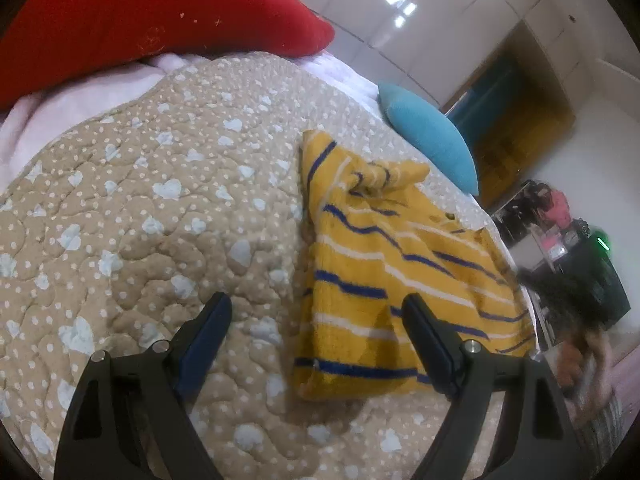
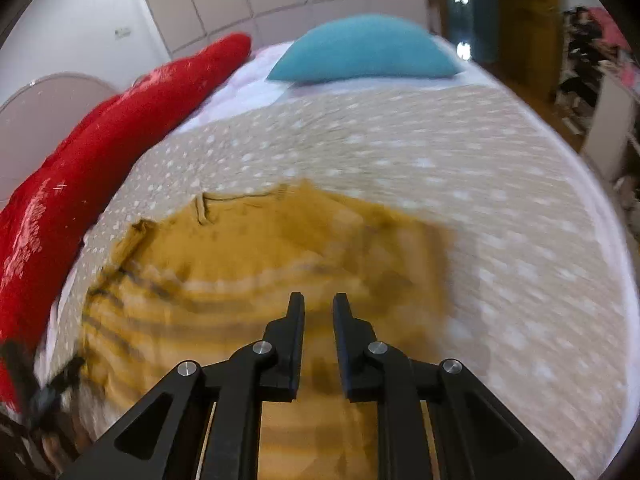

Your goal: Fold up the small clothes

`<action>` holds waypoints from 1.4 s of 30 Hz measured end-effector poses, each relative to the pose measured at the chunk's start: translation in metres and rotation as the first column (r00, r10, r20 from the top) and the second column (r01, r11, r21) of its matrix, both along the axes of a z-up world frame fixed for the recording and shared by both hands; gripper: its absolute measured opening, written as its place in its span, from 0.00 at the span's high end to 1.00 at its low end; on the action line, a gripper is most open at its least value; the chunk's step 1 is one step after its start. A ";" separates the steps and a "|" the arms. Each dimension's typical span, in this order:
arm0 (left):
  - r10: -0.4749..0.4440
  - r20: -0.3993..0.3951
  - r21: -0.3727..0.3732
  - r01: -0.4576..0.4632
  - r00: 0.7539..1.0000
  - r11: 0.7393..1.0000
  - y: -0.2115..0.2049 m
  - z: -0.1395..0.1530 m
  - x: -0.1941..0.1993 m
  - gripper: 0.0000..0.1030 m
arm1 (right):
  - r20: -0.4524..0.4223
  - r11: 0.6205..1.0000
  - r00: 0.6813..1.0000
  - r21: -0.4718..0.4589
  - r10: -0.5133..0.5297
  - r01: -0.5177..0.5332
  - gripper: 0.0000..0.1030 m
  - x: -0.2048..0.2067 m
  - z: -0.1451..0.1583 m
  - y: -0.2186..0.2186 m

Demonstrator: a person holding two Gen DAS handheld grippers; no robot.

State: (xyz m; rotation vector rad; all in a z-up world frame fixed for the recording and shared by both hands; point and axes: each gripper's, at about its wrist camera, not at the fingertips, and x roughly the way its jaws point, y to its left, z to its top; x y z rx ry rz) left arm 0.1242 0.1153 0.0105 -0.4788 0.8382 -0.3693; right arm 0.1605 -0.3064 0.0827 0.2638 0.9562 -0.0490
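Note:
A yellow knitted sweater (image 1: 380, 248) with blue and white stripes lies flat on the beige heart-print quilt (image 1: 140, 200). Part of it is bunched near the top. My left gripper (image 1: 316, 308) hovers low over the sweater's near left corner and is wide open. Its right finger is above the knit, its left finger above bare quilt, and nothing is pinched. In the blurred right wrist view the sweater (image 2: 260, 248) lies collar away from me. My right gripper (image 2: 318, 300) is above its lower half, with only a narrow gap between the fingers and no cloth seen in it.
A red pillow (image 1: 140, 20) lies along the far left side of the bed and a blue cushion (image 1: 432, 132) at the far edge. White wardrobe doors (image 1: 380, 0) stand behind. A blurred hand (image 1: 576, 360) shows at the bed's right edge, with cluttered shelves (image 1: 560, 208) beyond.

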 end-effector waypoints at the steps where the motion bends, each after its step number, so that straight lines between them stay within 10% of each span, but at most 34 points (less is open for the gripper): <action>1: 0.002 0.006 0.005 -0.002 1.000 1.000 0.000 0.002 -0.002 0.17 | -0.026 1.000 1.000 0.001 0.000 0.000 0.85 0.025 -0.011 0.007; 6: -0.035 0.059 -0.044 0.038 0.998 0.998 0.011 0.025 -0.016 0.17 | -0.227 0.990 0.970 -0.129 -0.092 0.063 0.82 0.107 -0.062 0.027; 8: -0.027 0.105 -0.053 0.033 0.994 0.998 0.021 0.038 -0.023 0.17 | -0.155 0.975 0.981 -0.204 -0.116 0.083 0.78 0.112 -0.041 0.046; 12: 0.058 0.163 0.018 -0.062 0.985 0.998 0.046 0.054 -0.034 0.16 | -0.028 0.983 0.987 -0.092 0.157 -0.159 0.78 0.088 0.003 0.121; 16: 0.106 0.130 0.027 -0.111 0.986 0.994 0.058 0.051 -0.028 0.16 | -0.095 0.899 0.908 -0.127 0.409 -0.418 0.79 0.067 -0.013 0.205; 28: 0.165 0.040 -0.025 -0.164 0.985 0.986 0.086 0.035 -0.022 0.16 | -0.183 0.760 0.863 -0.413 0.470 -0.502 0.91 0.155 -0.056 0.357; 32: 0.087 0.019 -0.107 -0.085 0.996 0.991 0.074 0.036 -0.018 0.16 | -0.121 0.771 0.839 -0.342 0.531 -0.538 0.50 0.128 -0.019 0.351; 39: -0.093 -0.026 -0.045 0.092 0.995 0.995 0.009 0.028 -0.009 0.17 | -0.049 0.880 0.919 -0.273 0.390 -0.388 0.49 0.067 0.033 0.242; 42: -0.136 -0.107 0.047 0.141 0.985 0.989 -0.019 0.011 0.000 0.66 | -0.015 0.916 0.947 -0.248 0.322 -0.315 0.49 0.026 0.052 0.185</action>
